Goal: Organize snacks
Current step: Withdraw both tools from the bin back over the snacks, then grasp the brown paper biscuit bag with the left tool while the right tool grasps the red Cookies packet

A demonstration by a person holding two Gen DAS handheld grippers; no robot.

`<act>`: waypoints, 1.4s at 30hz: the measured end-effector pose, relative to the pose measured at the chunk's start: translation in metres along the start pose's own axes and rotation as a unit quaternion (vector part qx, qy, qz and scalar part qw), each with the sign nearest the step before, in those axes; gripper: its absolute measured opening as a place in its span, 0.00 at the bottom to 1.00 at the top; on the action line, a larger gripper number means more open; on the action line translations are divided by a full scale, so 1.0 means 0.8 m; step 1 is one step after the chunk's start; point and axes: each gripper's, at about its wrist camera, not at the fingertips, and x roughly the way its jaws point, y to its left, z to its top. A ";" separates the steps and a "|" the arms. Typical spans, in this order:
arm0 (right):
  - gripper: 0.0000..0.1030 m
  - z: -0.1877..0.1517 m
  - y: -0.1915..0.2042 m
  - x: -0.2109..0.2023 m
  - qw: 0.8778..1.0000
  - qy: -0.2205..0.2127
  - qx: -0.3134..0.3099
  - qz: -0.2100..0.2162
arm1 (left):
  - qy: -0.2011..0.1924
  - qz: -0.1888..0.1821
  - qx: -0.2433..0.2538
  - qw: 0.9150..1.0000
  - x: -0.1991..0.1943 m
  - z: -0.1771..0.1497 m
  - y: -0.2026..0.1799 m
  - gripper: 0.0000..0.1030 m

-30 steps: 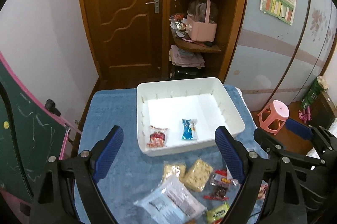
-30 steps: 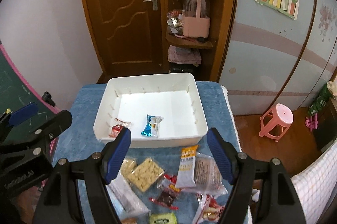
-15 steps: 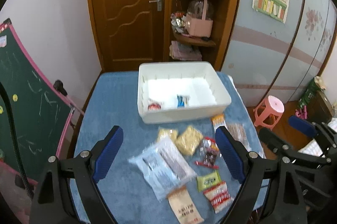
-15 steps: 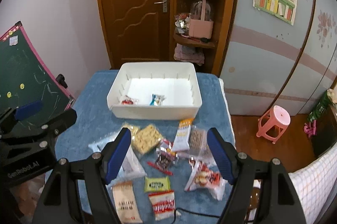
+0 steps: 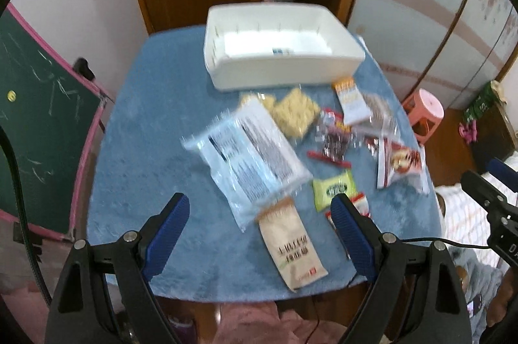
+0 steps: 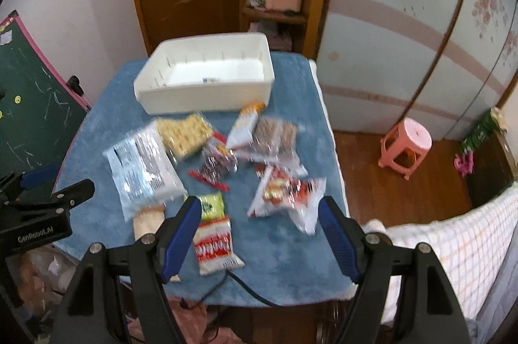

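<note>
Both grippers have pulled back from the white plastic bin (image 5: 285,68) since the earlier frames, so the whole spread of snack packets now shows on the blue tablecloth (image 5: 145,149) in front of it. In the left wrist view the left gripper (image 5: 259,214) hangs spread wide with nothing between its blue pads, above the near end of a large clear bag with printed text (image 5: 249,156) and a tan paper packet (image 5: 291,246). The right gripper (image 6: 259,214) is likewise released and empty, over a red-and-white packet (image 6: 215,243) and a small green packet (image 6: 212,206). Farther off lie a pack of yellow crackers (image 6: 186,133), an orange-and-white sachet (image 6: 246,125), a clear bag of brown biscuits (image 6: 275,138), a bag of dark sweets (image 6: 217,164) and a red-printed clear bag (image 6: 285,191). Inside the bin only a small blue packet (image 5: 280,51) can be made out; the frames are blurred.
</note>
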 end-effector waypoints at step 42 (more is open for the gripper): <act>0.57 -0.119 0.086 0.203 0.985 0.133 -0.096 0.060 | 0.102 0.012 -0.013 0.995 0.204 -0.090 -0.036 0.74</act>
